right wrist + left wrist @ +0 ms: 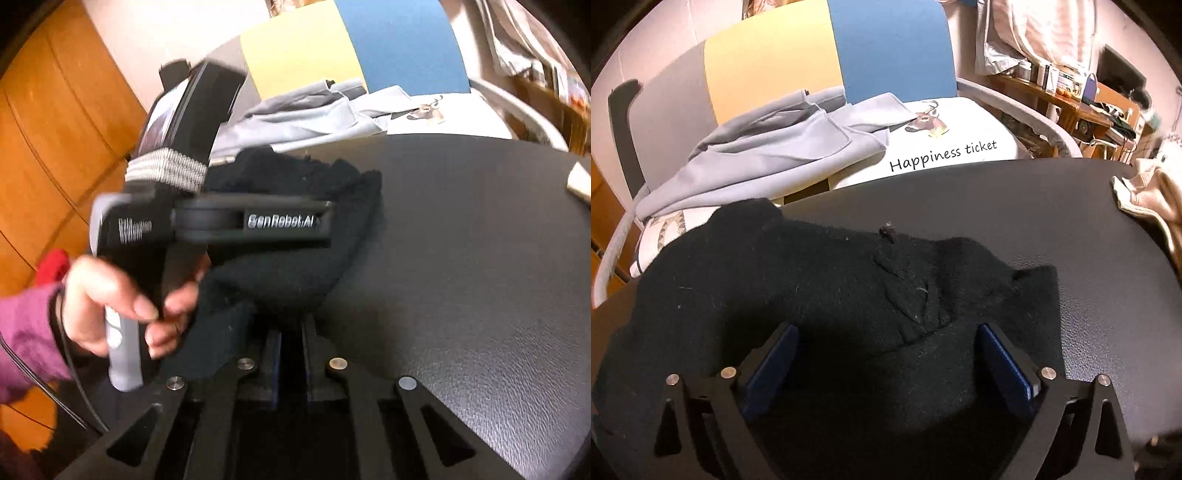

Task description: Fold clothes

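Left wrist view: black garment (827,295) lying bunched and partly doubled over on the dark table (1089,229), near the left edge, one lobe overhanging toward the chair. Left gripper (886,365) hovering just over the near part of the cloth, jaws wide apart, blue pads on either side and nothing between them. A small dark tag or bit of lint on the top fold. Beyond the table, a grey garment (768,147) draped on a chair cushion printed with a deer (927,122); a cream garment (1148,199) at the far right rim of the table.

Right wrist view: right gripper (291,332) with jaws drawn together on a near edge of the black garment (295,269), cloth pinched between the pads as far as blur allows. Left hand (122,306) wrapped round the handle of the other tool, which crosses above the cloth.

Risks, as a judgement: thick knit pinched at one corner only, so likely to sag and undo any fold if lifted. Overhanging lobe liable to drag the whole piece off the edge. Dark cloth on dark table hiding the hem, so a misjudged grab of two layers rather than one. Tools close together, so a clash or a snagged finger in the knit
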`<state>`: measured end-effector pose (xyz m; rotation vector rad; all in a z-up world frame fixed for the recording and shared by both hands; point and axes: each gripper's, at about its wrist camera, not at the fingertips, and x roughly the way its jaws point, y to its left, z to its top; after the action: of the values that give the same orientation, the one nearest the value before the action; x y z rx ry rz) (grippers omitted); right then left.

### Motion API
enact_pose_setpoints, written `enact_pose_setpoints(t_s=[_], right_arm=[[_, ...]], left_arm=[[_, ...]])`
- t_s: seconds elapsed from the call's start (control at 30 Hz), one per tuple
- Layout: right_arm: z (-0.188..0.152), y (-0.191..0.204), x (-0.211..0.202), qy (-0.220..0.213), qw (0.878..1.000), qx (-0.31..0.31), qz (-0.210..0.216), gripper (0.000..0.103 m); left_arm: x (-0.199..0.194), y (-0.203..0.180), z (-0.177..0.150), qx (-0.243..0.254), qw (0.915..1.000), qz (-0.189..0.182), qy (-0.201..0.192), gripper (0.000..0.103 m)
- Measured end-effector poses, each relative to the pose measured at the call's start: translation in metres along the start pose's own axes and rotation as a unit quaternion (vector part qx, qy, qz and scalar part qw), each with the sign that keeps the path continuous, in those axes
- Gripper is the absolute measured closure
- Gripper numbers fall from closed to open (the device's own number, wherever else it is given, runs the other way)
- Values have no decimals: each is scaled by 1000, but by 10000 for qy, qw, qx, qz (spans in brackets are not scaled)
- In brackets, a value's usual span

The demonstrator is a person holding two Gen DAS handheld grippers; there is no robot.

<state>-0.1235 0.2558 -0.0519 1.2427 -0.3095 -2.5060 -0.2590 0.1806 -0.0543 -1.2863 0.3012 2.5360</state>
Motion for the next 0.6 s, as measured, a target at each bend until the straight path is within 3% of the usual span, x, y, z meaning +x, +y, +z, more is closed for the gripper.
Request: enact_pose_setpoints(t_s=[0.13, 0.2, 0.3, 0.37, 0.43, 0.5, 0.6], right_arm=[[-5, -2, -4, 50, 9998, 120, -137, 95], [-9, -7, -9, 51, 9989, 248, -398, 102], [-15, -29, -28, -90, 9954, 735, -603, 94], [-15, -40, -43, -340, 9933, 959, -554, 86], [-9, -41, -54, -590, 9922, 1007, -431, 86], [0, -37, -62, -811, 9918, 950, -256, 86], [14, -16, -46, -771, 9954, 572, 63, 86]], left_arm=[[1, 1, 0, -22, 10000, 5, 19, 0], [1, 1, 0, -27, 10000, -15, 14, 0], [-5, 4, 0, -53, 9999, -53, 130, 0], [-10, 6, 0, -81, 9996, -87, 257, 2], [-27, 6, -5, 14, 9998, -61, 166, 7], [-35, 4, -20, 239, 9996, 170, -22, 8], [-48, 1, -43, 580, 9965, 521, -307, 8]])
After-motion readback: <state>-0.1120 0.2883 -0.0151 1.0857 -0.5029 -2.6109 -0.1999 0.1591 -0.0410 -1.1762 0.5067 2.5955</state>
